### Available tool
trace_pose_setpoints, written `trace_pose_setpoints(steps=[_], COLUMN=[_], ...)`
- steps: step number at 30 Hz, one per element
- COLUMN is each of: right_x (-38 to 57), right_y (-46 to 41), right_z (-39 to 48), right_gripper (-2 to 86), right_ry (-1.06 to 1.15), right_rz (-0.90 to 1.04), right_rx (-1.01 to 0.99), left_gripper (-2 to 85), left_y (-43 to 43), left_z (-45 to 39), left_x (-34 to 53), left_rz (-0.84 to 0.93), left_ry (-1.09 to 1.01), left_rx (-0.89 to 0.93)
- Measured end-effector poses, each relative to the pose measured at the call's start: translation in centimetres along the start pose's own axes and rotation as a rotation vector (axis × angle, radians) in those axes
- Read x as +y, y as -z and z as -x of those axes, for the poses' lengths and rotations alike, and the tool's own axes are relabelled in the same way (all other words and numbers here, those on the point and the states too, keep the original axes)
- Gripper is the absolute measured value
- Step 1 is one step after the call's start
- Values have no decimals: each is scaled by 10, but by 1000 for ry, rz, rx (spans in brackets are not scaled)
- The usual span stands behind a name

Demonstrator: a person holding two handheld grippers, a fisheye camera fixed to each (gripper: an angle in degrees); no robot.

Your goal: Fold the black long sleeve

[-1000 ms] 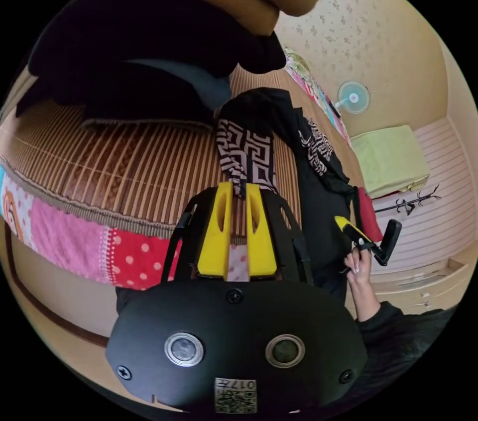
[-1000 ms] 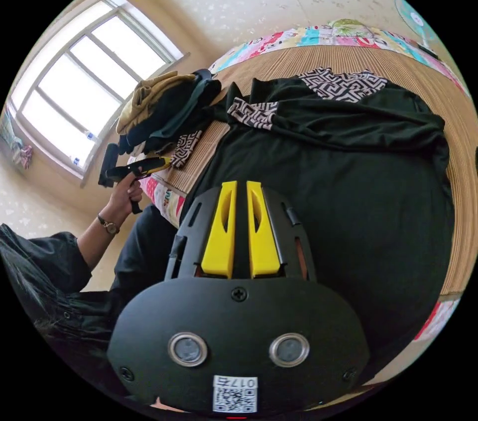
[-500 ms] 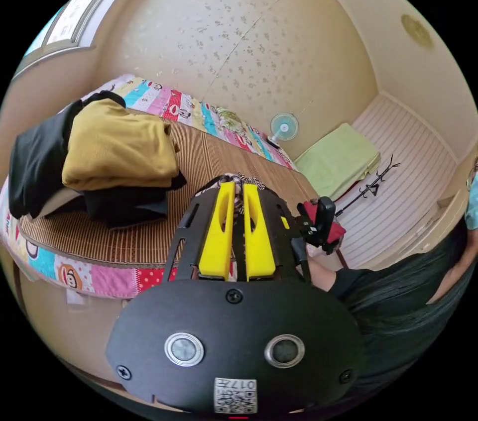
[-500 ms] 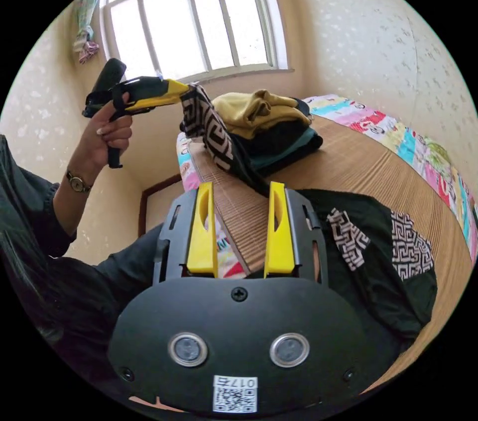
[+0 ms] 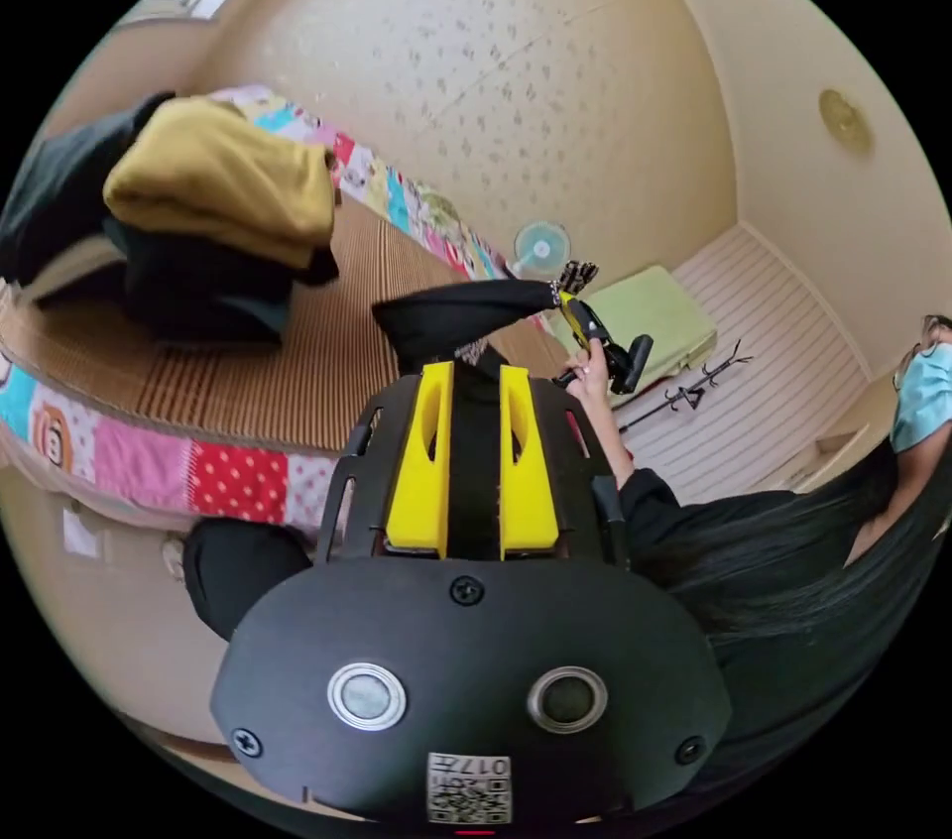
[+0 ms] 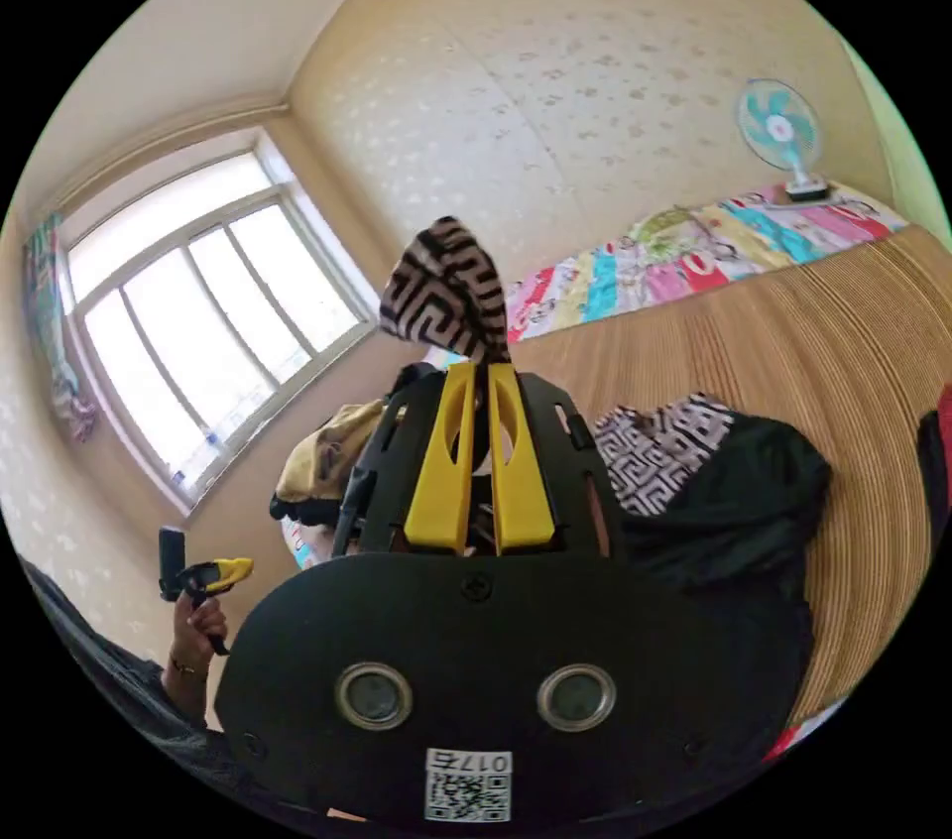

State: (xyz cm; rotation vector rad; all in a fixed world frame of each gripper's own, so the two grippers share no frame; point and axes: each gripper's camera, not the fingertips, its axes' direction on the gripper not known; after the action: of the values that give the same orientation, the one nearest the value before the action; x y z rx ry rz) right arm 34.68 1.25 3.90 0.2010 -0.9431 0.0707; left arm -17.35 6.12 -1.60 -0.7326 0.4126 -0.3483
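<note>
The black long sleeve [image 6: 734,502] lies bunched on the woven bed mat [image 6: 793,333], with maze-patterned panels showing. In the right gripper view my right gripper [image 6: 476,378] is shut on a patterned cuff [image 6: 441,289] that stands up above the jaws. In the left gripper view my left gripper [image 5: 476,378] holds black cloth between its jaws. From there a black sleeve [image 5: 456,313] runs up to the right gripper [image 5: 585,318], held in a hand. The left gripper [image 6: 223,569] appears low at the left of the right gripper view, also in a hand.
A stack of folded clothes [image 5: 218,175] with a mustard piece on top sits on the mat [image 5: 297,363] near the bed's edge. A patchwork sheet [image 5: 149,472] hangs below. A fan [image 5: 540,246] stands by the wall, a window [image 6: 198,294] at the left. The person's dark sleeve [image 5: 714,532] is close by.
Half a second ago the right gripper was open; it is now shut on the patterned cuff and raised. The left gripper, then on the cuff, now holds black cloth.
</note>
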Motion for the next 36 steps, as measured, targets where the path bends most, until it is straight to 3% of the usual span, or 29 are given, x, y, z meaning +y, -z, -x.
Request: trace_pose_setpoints(steps=[2,6,10,16,18,22,26,29,32,36], right_x=[24,83,109,78,63,26,-24,-64,-68,-17], right_y=[30,85,93,-19,-48,-94,-146,-157,-100,-22], right_z=[-97,-172,-160,-146,-141,-156,-177,-182,-158,-140], right_gripper=[84,93,95,108,107,102,94,95,99,111], right_ry=[-216,-417,-329,-33,43,20,32,-5,1,-22], right_rz=[88,172,229,567,585,528,532,646,501,442], right_rx=[257,393,456,613,664,652,670,626,548,591], left_gripper=[79,79,79,5,-3,-8,-7,1,52,118], left_y=[-43,-104,-186,-323,-373,-436,-471,-446,-374,-308], left_z=[6,-2,-23,-8,0,-1,4,16,17,31], left_x=[23,39,16,-53,-69,-116,-168,-198,-184,-125], left_rz=[96,219,362,453,532,575,484,431,284,316], left_ry=[54,70,-40,-122,-177,-309,-389,-266,-247,-187], left_rx=[42,40,-102,-277,-414,-493,-835,-732,-509,-379])
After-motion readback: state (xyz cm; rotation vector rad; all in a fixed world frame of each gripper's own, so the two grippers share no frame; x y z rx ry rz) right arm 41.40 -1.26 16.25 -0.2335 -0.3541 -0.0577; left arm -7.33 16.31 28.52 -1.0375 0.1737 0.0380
